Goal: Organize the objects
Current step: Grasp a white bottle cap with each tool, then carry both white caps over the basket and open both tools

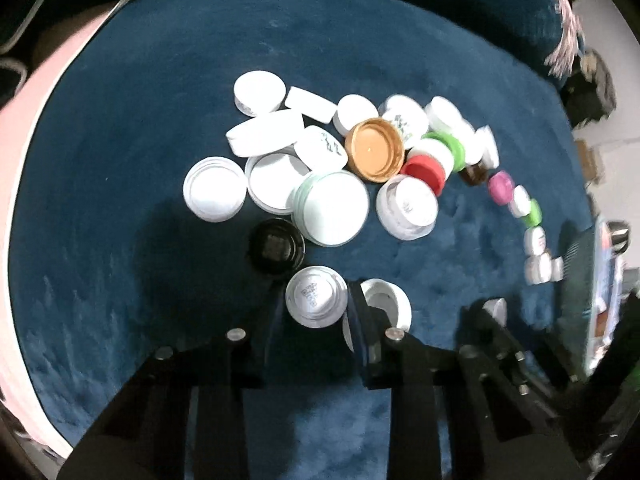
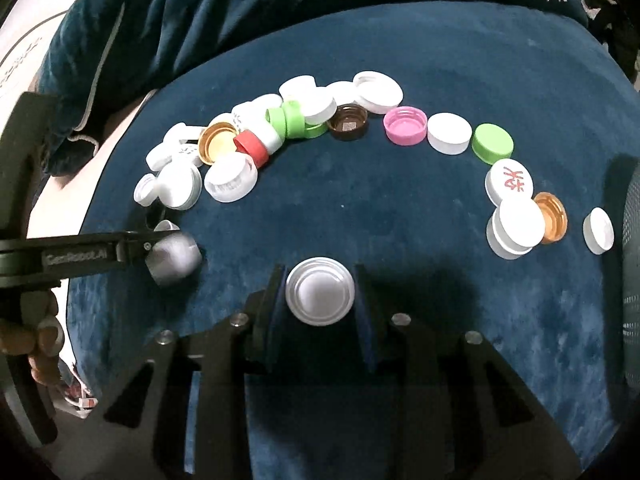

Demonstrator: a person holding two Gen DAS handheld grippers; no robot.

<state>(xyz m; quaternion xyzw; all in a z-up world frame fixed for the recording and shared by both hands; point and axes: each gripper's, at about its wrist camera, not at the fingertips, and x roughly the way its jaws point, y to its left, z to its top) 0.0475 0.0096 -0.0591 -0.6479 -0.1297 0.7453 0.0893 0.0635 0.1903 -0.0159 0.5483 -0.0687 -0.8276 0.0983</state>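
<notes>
**Both Grippers Clamped on White Caps at the Near Edge of the Cloth**

Left wrist view: the left gripper has its black jaws narrowed onto a round white plastic cap with a printed code on its face, one pad on each side of the rim. A rim grip of this kind suits a shallow disc lying flat. Just right of the cap lies an open white hollow cap, partly behind the right finger. A glossy black ribbed lid sits just beyond. Further out, a heap of smooth white lids surrounds a gold metallic lid and a red ribbed cap, all on the napped dark blue velvet cloth.

Right wrist view: the right gripper is likewise closed on a round white lid with concentric stepped rings, held by its edge just above the cloth. Beyond it, single caps run in an arc, probably the sorted line: pink cap, lime green cap, white cap with red characters.
</notes>
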